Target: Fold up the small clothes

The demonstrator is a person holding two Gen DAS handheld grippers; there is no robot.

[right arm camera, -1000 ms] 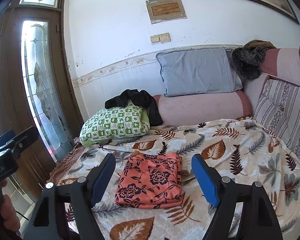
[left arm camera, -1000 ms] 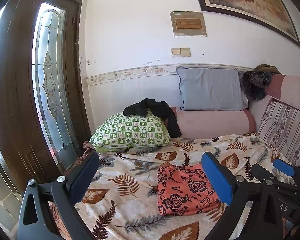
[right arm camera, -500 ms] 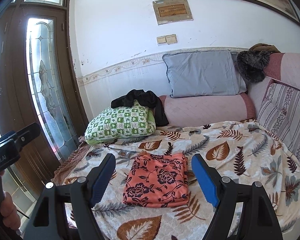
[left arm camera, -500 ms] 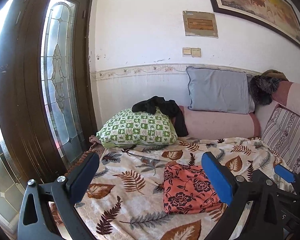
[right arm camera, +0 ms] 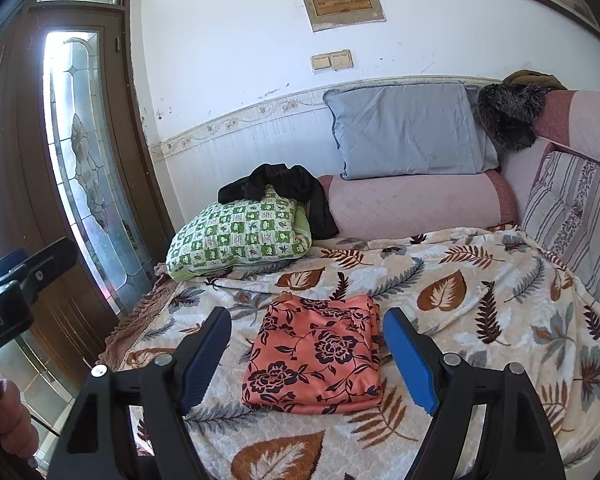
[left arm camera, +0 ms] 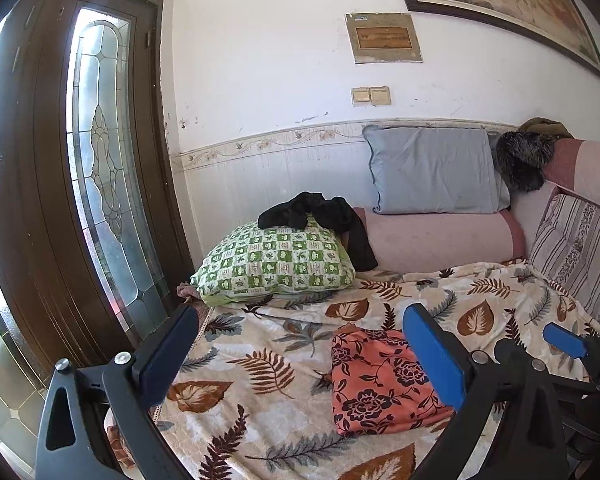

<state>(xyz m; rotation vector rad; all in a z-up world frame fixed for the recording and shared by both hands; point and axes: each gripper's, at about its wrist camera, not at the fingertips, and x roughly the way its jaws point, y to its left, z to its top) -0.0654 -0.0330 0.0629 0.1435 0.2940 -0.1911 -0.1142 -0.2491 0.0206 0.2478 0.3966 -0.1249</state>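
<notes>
Hand-held gripper [right arm camera: 306, 356] above folded floral garment [right arm camera: 316, 360]

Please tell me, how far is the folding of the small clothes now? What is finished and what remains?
Done: the orange floral garment lies folded in a neat rectangle on the leaf-print blanket.
In hand: nothing. The left gripper and the right gripper both have open, empty jaws above the blanket.
Left: possibly the black garment, which lies crumpled over the green checked pillow; whether it belongs to the job I cannot tell.

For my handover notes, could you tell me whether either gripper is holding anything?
Nothing is held: the left gripper and right gripper are open above the folded orange floral cloth.
</notes>
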